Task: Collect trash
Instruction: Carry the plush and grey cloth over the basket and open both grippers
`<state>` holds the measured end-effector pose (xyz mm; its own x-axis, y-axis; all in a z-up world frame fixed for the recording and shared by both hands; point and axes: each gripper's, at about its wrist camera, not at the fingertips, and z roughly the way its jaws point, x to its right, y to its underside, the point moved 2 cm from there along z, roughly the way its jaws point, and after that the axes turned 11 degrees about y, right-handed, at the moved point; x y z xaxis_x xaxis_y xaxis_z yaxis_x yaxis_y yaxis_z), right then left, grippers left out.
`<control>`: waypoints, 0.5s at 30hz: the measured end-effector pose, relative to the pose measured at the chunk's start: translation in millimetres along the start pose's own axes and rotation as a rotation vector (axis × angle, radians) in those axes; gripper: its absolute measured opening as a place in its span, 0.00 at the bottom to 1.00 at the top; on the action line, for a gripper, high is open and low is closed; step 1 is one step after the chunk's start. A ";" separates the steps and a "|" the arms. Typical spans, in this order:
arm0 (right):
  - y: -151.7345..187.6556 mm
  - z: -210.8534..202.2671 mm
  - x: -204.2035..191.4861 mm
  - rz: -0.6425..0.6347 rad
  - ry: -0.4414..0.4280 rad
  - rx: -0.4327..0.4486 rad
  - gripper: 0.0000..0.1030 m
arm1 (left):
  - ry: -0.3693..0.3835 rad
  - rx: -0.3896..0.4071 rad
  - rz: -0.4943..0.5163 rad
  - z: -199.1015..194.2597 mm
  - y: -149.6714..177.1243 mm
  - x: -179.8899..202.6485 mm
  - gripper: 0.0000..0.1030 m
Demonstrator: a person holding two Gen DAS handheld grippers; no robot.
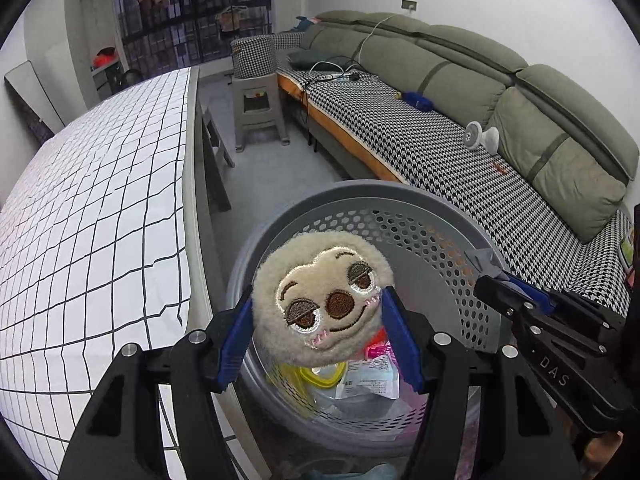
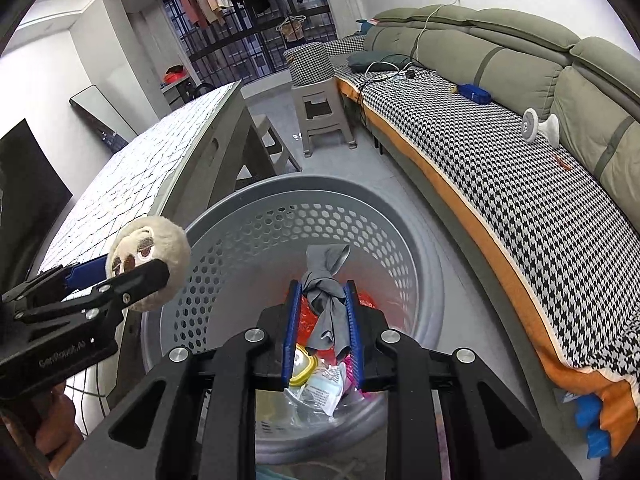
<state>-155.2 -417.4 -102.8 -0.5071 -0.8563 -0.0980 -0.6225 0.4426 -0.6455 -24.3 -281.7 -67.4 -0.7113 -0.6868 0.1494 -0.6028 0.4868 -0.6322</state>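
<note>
**Visitor:** While you hover there, why is that plush face pinched from both sides?

**Me:** From the left wrist view, my left fingers clamp the round plush toy by its flanks so it hangs over the grey perforated basket, ready to drop among the wrappers already at the bottom. My right gripper comes in from the right, holding a grey scrap over the same rim.

**Visitor:** And through the other camera?

**Me:** My right fingers are shut tight on a crumpled grey cloth, directly above the basket's mouth, with red and yellow litter below. I judge both items only need letting go.

**Visitor:** What surrounds you?

**Me:** The basket stands on a pale floor between a bench under a grid-patterned cover and a long sofa with houndstooth seat covers. A grey stool stands further back, and clothes hang by the barred window.
</note>
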 end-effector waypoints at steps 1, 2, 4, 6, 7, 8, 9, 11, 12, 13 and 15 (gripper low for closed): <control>-1.5 0.9 -1.0 -0.002 -0.001 0.000 0.22 | -0.002 0.001 0.000 -0.2 -0.6 -0.6 0.59; -2.5 1.2 -2.1 -0.006 -0.004 0.001 0.22 | 0.000 0.003 0.000 -0.3 -0.6 -1.4 0.59; -4.4 1.0 -4.5 -0.015 -0.004 0.006 0.22 | 0.009 0.002 -0.005 -0.3 -0.6 -2.8 0.59; -6.1 1.0 -6.5 -0.025 -0.002 0.006 0.22 | 0.011 0.001 -0.010 -0.8 0.4 -4.7 0.59; -6.7 1.0 -7.0 -0.027 0.001 0.007 0.22 | 0.012 0.001 -0.012 -0.8 0.6 -5.4 0.59; -7.0 1.0 -6.7 -0.028 0.003 0.007 0.22 | 0.013 0.000 -0.015 -1.2 1.0 -6.1 0.60; -7.2 1.2 -6.1 -0.027 0.004 0.007 0.23 | 0.013 0.000 -0.017 -1.8 0.6 -7.3 0.60; -6.8 0.7 -5.3 -0.025 0.006 0.010 0.30 | 0.014 0.001 -0.022 -3.5 1.8 -9.5 0.62; -6.2 -0.1 -4.7 -0.021 0.004 0.013 0.44 | 0.011 0.002 -0.024 -4.3 2.4 -10.2 0.64; -5.9 -1.4 -4.4 -0.016 0.002 0.018 0.53 | 0.008 0.004 -0.025 -5.3 3.2 -11.1 0.65; -5.3 -5.0 -4.7 -0.007 0.002 0.028 0.54 | 0.004 0.008 -0.028 -6.3 2.5 -12.1 0.68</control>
<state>-152.4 -414.4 -95.1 -0.5043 -0.8587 -0.0916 -0.6092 0.4289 -0.6670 -19.5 -268.8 -66.0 -0.6955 -0.6979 0.1708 -0.6201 0.4629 -0.6334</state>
